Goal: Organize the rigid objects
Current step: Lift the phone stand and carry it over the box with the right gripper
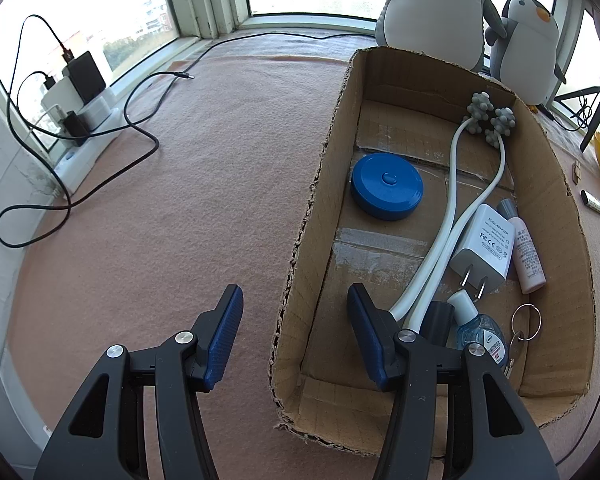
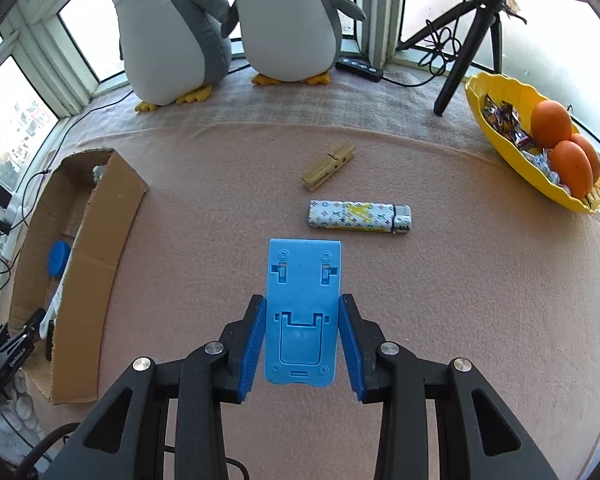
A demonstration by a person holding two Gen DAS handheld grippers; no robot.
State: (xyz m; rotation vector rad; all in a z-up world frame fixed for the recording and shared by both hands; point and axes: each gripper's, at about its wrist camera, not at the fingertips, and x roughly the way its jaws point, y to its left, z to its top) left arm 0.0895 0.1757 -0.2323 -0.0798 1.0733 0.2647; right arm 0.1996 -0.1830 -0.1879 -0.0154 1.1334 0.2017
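My right gripper (image 2: 302,340) is shut on a light blue plastic phone stand (image 2: 302,312), its pads pressing both long sides. Beyond it on the pink cloth lie a patterned lighter (image 2: 360,217) and a wooden clothespin (image 2: 329,166). A cardboard box (image 1: 556,216) holds a blue round case (image 1: 386,185), a white massager (image 1: 452,216), a white adapter (image 1: 486,246), a pink bottle (image 1: 528,256), a clear blue bottle (image 1: 478,326) and a key ring (image 1: 526,322). My left gripper (image 1: 296,320) is open and empty, straddling the box's left wall. The box also shows in the right wrist view (image 2: 100,232).
Two plush penguins (image 2: 228,28) stand at the back by the windows. A yellow bowl (image 2: 500,140) with oranges and sweets sits at right, a black tripod (image 2: 468,40) behind it. A power strip with chargers and black cables (image 1: 80,112) lies along the left window.
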